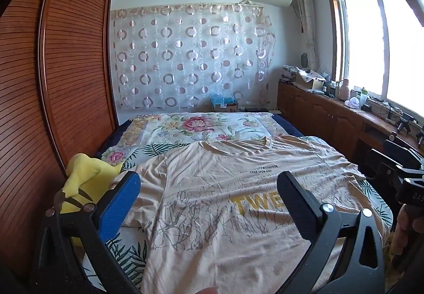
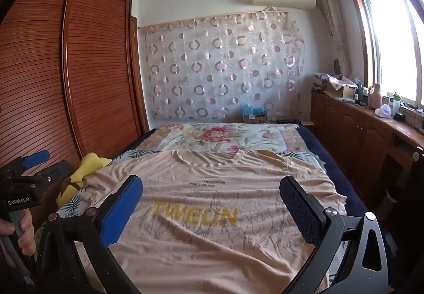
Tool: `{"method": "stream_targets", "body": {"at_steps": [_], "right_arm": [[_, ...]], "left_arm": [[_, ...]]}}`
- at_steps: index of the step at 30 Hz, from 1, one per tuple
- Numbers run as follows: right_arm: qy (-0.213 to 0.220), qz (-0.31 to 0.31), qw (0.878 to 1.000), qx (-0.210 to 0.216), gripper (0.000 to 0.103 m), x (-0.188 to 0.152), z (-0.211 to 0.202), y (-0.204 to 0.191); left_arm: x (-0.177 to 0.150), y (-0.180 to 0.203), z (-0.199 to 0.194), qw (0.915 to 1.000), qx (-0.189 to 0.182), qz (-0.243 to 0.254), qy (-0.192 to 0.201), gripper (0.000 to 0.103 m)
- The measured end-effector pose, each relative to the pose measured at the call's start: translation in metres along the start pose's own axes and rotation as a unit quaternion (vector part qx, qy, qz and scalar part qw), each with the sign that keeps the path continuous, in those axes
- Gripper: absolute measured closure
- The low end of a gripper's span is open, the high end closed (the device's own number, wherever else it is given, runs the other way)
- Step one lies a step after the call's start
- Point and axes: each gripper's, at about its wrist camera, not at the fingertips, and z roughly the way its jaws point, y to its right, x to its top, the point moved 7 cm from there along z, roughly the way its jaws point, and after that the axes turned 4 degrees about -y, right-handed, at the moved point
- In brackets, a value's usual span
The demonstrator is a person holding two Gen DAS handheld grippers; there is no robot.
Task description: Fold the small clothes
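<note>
Lying flat on the bed (image 1: 185, 124) is a peach t-shirt (image 1: 225, 201), spread out print-side up with yellow letters across the chest, neckline toward the far end. Both tools hover over its near half: left gripper (image 1: 212, 204) and right gripper (image 2: 212, 209) each spread wide, nothing between the fingers. A yellow plush (image 1: 84, 180) sits by the shirt's left sleeve. Container-wise, a cardboard box (image 2: 340, 90) on the window counter has patterned fabric sticking out, and another box (image 2: 254, 117) past the bed holds something blue.

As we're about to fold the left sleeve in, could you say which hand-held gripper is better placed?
Left, probably: the left hand-held gripper hangs open beside the T-shirt sleeve; the right one faces the chest print.
</note>
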Motion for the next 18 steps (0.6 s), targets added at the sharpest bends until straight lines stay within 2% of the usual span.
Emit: {"method": "stream_targets", "body": {"at_steps": [18], "right_arm": [[0.0,0.001,1.0,0.004,0.0,-0.0019,0.0055,0.0007]], "left_arm": [[0.0032,-0.002,-0.0058,1.0,0.002,0.002,0.0,0.0]]}}
